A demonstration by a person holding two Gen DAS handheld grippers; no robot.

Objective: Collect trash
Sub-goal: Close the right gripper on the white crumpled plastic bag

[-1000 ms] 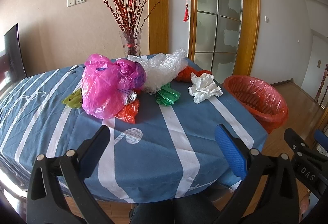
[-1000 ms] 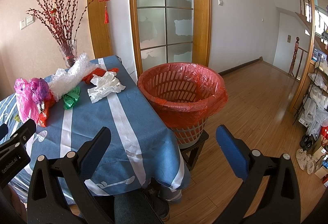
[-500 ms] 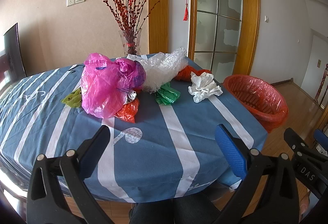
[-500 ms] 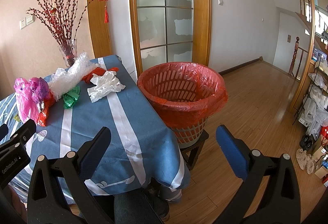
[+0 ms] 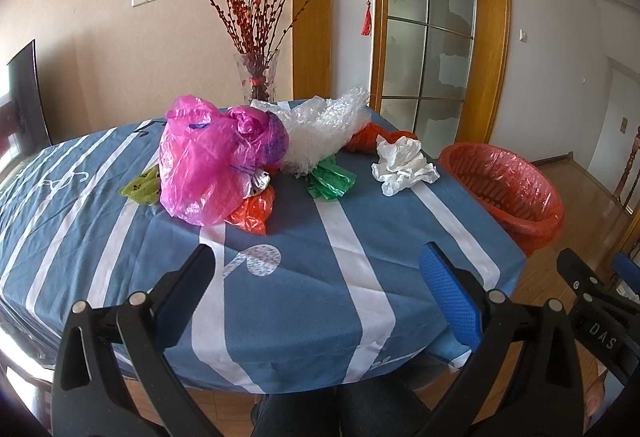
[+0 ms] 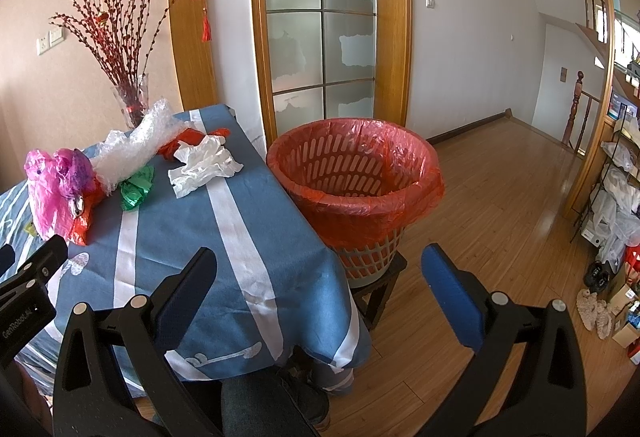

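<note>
Left wrist view: left gripper [image 5: 316,265] was spread wide, holding nothing, low over the near edge of the table [image 5: 304,301]. Trash sat at 12 o'clock: pink bag [image 5: 208,165], clear wrap [image 5: 324,125], green scrap [image 5: 330,183], white wad [image 5: 402,165] at 1. Bin [image 5: 516,189] at 2, off the table edge.

Right wrist view: right gripper [image 6: 318,269] was also spread, empty. Bin [image 6: 356,205] at 12, on a stool, touching the cloth. Trash at 10–11, white wad [image 6: 204,165] nearest the bin.
</note>
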